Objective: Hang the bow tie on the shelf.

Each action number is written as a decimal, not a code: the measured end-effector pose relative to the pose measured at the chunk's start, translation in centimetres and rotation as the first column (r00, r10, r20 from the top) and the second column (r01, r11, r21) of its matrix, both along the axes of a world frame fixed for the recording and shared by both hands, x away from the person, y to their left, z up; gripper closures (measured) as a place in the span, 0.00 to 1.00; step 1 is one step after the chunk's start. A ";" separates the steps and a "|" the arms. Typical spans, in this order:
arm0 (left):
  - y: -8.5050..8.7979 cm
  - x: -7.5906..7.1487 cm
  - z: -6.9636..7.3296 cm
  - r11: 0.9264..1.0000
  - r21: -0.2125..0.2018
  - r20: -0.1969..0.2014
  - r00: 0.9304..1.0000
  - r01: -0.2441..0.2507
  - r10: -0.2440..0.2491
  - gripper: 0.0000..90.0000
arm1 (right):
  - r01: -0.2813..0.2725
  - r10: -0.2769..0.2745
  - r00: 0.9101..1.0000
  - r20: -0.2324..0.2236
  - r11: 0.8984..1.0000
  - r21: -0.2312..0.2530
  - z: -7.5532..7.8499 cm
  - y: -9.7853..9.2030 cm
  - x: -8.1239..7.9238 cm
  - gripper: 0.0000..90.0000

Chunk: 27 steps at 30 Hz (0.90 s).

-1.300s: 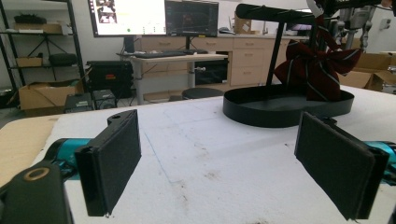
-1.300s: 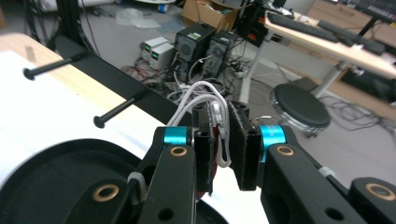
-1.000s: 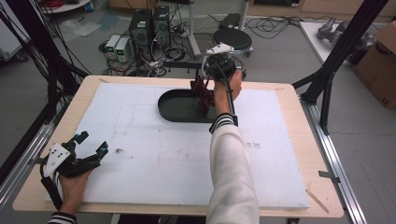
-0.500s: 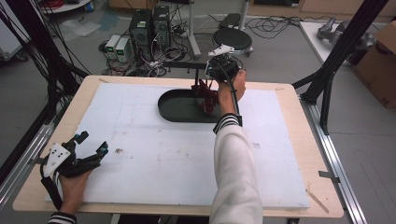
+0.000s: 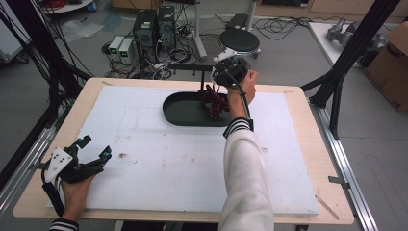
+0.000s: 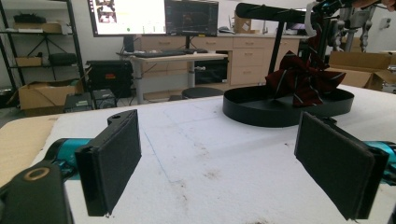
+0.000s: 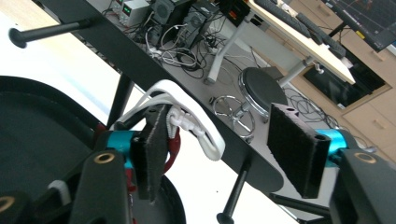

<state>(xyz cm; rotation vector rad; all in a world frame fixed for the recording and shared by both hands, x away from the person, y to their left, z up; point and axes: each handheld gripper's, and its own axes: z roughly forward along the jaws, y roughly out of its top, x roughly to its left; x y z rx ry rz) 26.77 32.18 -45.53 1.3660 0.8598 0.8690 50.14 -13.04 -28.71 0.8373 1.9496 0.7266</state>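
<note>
My right gripper [image 7: 219, 154] stands wide apart, white hanger [image 7: 187, 116] touching its left pad; left gripper [image 6: 224, 163] gapes empty.

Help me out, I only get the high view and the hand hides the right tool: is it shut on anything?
Observer: No, the right tool is open; the white hanger sits in the gap beside one pad.
Operator: What is the red thing by it?
Observer: In the left gripper view, a dark red cloth with pale stripes, bunched above the black tray.
Operator: And the left tool?
Observer: The left tool is open with nothing between its pads, aimed at that tray.
</note>
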 end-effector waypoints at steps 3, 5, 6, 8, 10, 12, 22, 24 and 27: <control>0.0 0.0 0.0 1.000 0.000 -0.001 1.000 -0.001 0.001 0.17 | 0.011 -0.011 1.000 0.004 1.000 -0.022 0.0 0.0 0.0 0.34; 0.0 0.0 0.0 1.000 0.001 -0.001 1.000 -0.001 0.001 0.17 | 0.006 -0.006 1.000 0.000 0.999 -0.040 -0.1 0.0 0.0 0.28; 0.0 0.0 0.0 1.000 0.001 -0.001 1.000 -0.001 0.001 0.17 | 0.003 -0.003 1.000 0.001 0.998 -0.056 -0.2 0.0 0.0 0.25; 0.0 0.0 0.0 1.000 0.000 -0.001 1.000 -0.001 0.001 0.17 | 0.004 -0.004 1.000 -0.003 0.998 -0.067 -0.3 0.0 0.0 0.20; 0.0 0.0 0.0 1.000 0.000 -0.001 1.000 -0.001 0.001 0.17 | 0.010 -0.010 1.000 -0.001 0.998 -0.067 -0.4 -0.1 0.1 0.13; 0.0 0.0 0.0 1.000 0.000 -0.001 1.000 -0.001 0.001 0.17 | 0.007 -0.007 1.000 -0.001 0.998 -0.060 -0.4 -0.3 0.1 0.12; 0.0 0.0 0.0 1.000 0.001 0.002 1.000 -0.001 0.001 0.17 | -0.029 0.029 0.999 -0.015 1.000 -0.009 -0.5 -1.2 -0.3 0.11; 0.0 -0.1 0.0 1.000 0.000 0.005 1.000 -0.002 0.002 0.17 | -0.058 0.059 0.998 -0.016 0.998 0.033 -0.5 -1.5 -0.6 0.11; -0.1 0.0 0.0 1.000 0.000 0.010 1.000 -0.004 0.004 0.17 | -0.079 0.080 0.997 -0.013 0.995 0.064 -0.4 -1.8 -0.9 0.11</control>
